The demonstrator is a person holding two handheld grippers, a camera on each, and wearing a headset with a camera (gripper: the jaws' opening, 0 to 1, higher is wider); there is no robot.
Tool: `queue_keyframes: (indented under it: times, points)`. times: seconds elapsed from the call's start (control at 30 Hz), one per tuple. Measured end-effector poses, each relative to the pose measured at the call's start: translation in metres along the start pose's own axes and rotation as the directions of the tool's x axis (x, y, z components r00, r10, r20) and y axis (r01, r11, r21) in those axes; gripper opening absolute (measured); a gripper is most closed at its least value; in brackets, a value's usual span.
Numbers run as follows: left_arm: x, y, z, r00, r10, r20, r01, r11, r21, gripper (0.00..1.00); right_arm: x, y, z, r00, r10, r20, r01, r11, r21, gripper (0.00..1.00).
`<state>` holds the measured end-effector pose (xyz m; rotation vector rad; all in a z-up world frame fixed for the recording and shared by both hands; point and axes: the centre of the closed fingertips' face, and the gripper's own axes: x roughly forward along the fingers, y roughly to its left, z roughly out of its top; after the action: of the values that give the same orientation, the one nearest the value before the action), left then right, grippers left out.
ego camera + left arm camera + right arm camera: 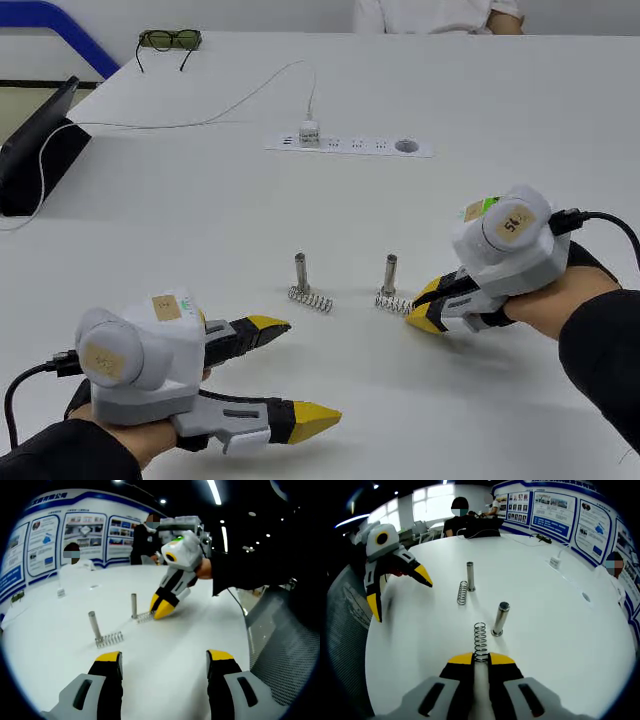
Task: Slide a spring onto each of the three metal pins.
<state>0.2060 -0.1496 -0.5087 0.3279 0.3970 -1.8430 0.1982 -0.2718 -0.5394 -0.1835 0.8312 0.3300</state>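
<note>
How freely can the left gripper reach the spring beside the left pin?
Likely yes: the left gripper is open, bare table lies between it and that spring, and the right gripper holds the other spring.

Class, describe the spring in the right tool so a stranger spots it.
On the white table, an upright metal pin stands nearest the right tool. The coiled metal spring lies at its foot; unlike the other spring, its end sits between that tool's yellow tips.
</note>
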Motion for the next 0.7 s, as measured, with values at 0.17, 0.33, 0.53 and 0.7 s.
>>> queue_keyframes:
  times: [0.17, 0.33, 0.53, 0.7]
  points:
    - [0.002, 0.0, 0.003, 0.9999, -0.013, -0.006, 0.013, 1.0, 0.018, 0.68, -0.003, 0.007, -0.001, 0.9999, 0.012, -0.002, -0.012, 1.0, -0.006, 0.12]
    - [0.005, 0.0, 0.003, 0.9995, -0.025, -0.017, 0.026, 0.999, 0.029, 0.66, -0.006, 0.016, -0.002, 0.9996, 0.028, -0.01, -0.028, 0.999, -0.024, 0.12]
    - [0.008, -0.001, 0.003, 0.9989, -0.038, -0.026, 0.039, 0.998, 0.043, 0.65, -0.009, 0.027, -0.002, 0.9985, 0.053, -0.013, -0.053, 0.998, -0.035, 0.12]
    - [0.01, -0.001, 0.004, 0.9984, -0.046, -0.033, 0.048, 0.997, 0.058, 0.63, -0.011, 0.037, 0.001, 0.9969, 0.077, -0.013, -0.078, 0.996, -0.052, 0.12]
